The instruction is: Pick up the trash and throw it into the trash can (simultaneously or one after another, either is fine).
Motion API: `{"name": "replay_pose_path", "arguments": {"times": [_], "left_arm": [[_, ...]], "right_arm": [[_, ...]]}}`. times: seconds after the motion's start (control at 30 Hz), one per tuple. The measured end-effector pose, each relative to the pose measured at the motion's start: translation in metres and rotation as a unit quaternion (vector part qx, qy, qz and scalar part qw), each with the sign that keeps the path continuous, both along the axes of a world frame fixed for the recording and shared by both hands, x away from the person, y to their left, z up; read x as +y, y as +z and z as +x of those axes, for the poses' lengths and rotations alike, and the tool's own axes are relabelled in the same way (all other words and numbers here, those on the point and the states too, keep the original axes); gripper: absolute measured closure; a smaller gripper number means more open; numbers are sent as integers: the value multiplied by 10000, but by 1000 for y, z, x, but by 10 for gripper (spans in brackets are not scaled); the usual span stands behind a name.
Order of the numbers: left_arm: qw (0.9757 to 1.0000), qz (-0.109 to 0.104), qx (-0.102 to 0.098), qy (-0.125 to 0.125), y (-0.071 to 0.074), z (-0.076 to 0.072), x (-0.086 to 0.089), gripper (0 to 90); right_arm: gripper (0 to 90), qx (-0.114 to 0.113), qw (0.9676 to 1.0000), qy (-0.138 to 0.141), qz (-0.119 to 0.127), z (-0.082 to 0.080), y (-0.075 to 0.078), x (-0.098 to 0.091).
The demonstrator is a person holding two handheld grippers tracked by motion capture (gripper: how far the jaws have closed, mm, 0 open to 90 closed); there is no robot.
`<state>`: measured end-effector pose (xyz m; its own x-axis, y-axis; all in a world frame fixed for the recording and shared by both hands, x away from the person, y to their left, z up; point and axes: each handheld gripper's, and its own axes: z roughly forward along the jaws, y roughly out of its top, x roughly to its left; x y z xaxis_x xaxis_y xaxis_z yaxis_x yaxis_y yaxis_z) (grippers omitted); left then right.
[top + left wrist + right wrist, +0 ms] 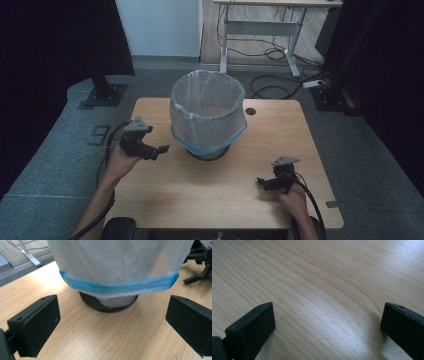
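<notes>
A black mesh waste bin [209, 150] stands at the middle of the wooden table [165, 195], lined with a white bag [207, 112] whose blue-edged hem [120, 285] hangs down over the outside. My left gripper [159, 151] is just left of the bin, pointing at it, open with nothing between its jaws. In the left gripper view the bin base [110, 303] sits ahead of the left gripper [112, 325]. My right gripper [263, 184] rests low near the table's front right, open, facing bare table wood [324, 290] in the right gripper view.
A round cable hole [250, 111] is in the table behind the bin. A desk frame [260, 30] and loose cables [272, 87] lie on the floor beyond. Dark stands [102, 92] flank the table. The right gripper [200, 262] shows at the left gripper view's right edge.
</notes>
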<state>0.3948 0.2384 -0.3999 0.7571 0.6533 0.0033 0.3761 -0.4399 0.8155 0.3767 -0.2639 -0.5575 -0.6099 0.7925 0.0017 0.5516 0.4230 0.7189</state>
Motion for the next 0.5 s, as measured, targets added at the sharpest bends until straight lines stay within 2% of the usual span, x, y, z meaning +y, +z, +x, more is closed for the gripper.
{"name": "replay_pose_path", "arguments": {"times": [0.5], "left_arm": [[9999,-69,73,24,-34,-8,5,0]], "right_arm": [[0,4,10000,-7,7,0,0,0]]}}
